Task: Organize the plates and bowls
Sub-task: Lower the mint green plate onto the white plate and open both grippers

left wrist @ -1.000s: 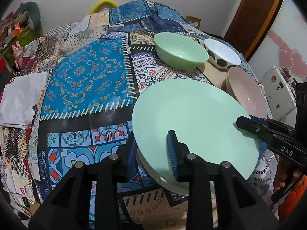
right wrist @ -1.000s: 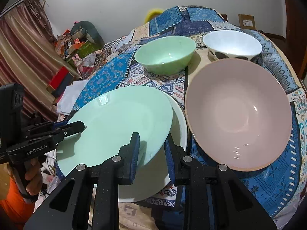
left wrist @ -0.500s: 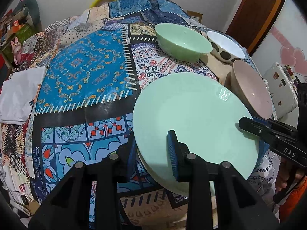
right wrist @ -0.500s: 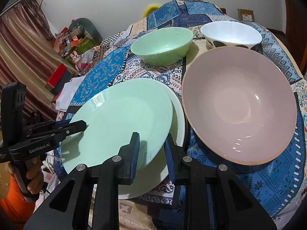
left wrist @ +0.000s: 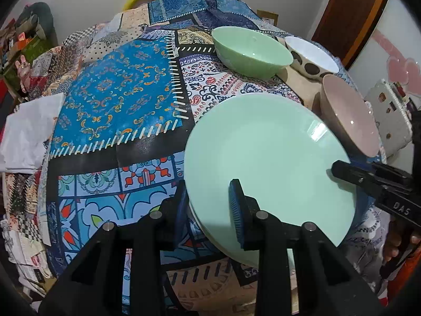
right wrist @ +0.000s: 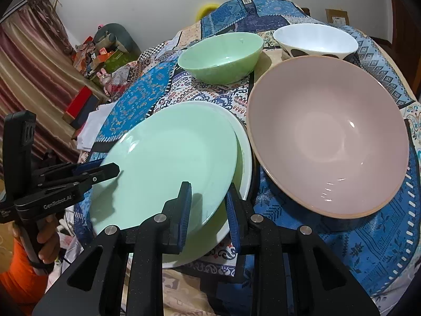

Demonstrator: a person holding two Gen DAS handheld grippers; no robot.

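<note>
A pale green plate [left wrist: 268,163] [right wrist: 168,168] is held at opposite rims by both grippers, just over a white plate [right wrist: 246,158] of which only an edge shows. My left gripper [left wrist: 208,205] is shut on the green plate's near rim. It appears in the right wrist view as the left gripper [right wrist: 105,171] at the plate's left side. My right gripper [right wrist: 208,205] is shut on the other rim. Behind stand a green bowl [left wrist: 252,52] [right wrist: 221,55], a white spotted bowl [left wrist: 310,58] [right wrist: 315,39] and a large pink bowl [left wrist: 347,115] [right wrist: 329,131].
A patchwork cloth [left wrist: 118,100] covers the round table. A folded white cloth [left wrist: 26,131] lies at its left edge, with cluttered shelves [right wrist: 100,52] beyond. A white appliance [left wrist: 389,115] and a wooden door [left wrist: 350,13] stand to the right. A hand [right wrist: 48,239] holds the left gripper.
Both grips have stayed on the green plate. The left view has tipped slightly, so the bowls sit higher in it. The pink bowl has shifted a little up in the right view.
</note>
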